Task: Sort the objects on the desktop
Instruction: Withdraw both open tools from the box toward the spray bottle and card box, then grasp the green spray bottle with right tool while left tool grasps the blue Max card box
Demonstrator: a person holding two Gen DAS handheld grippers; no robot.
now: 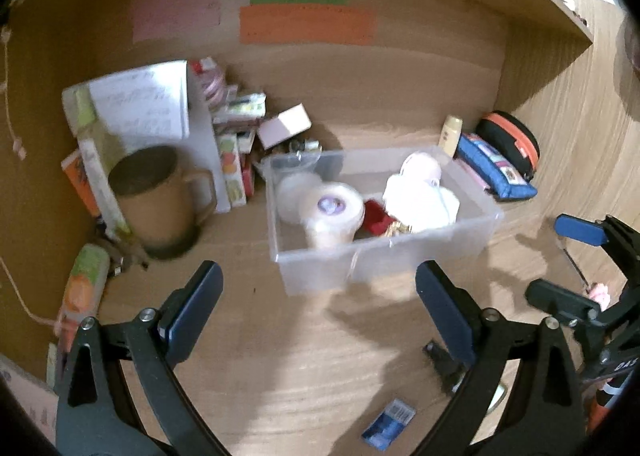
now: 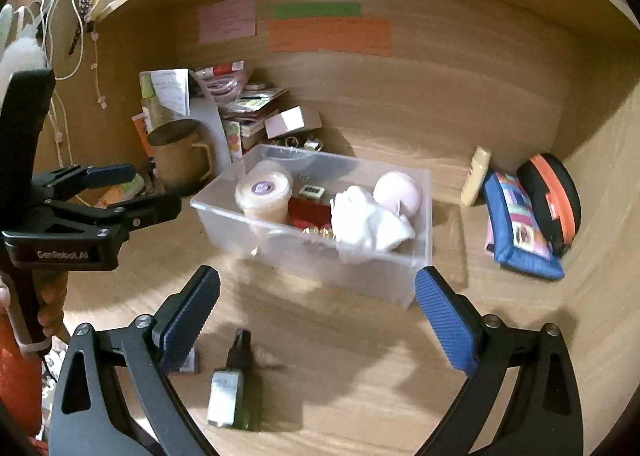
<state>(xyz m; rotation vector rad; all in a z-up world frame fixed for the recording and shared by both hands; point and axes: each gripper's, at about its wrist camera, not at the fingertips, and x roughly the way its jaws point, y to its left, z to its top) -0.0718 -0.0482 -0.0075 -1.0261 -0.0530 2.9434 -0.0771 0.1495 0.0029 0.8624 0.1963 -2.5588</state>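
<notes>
Holding both tongs wide open and empty, I see the clear bin (image 2: 416, 192) on the table (image 2: 360, 356) just beyond my right tongs (image 2: 318, 316) and left tongs (image 1: 320, 304). Nearer me, a green bottle (image 2: 232, 392) lies flat between the right pads.

Three paper notes are stuck on the wooden back wall at the upper centre: a pink note (image 2: 227, 18) on the left, a green strip (image 2: 317, 9) to its right, and a wider orange note (image 2: 329, 35) just below the green one. White cords (image 2: 64, 56) hang along the left wall. The counter (image 2: 360, 356) is light wood.
</notes>
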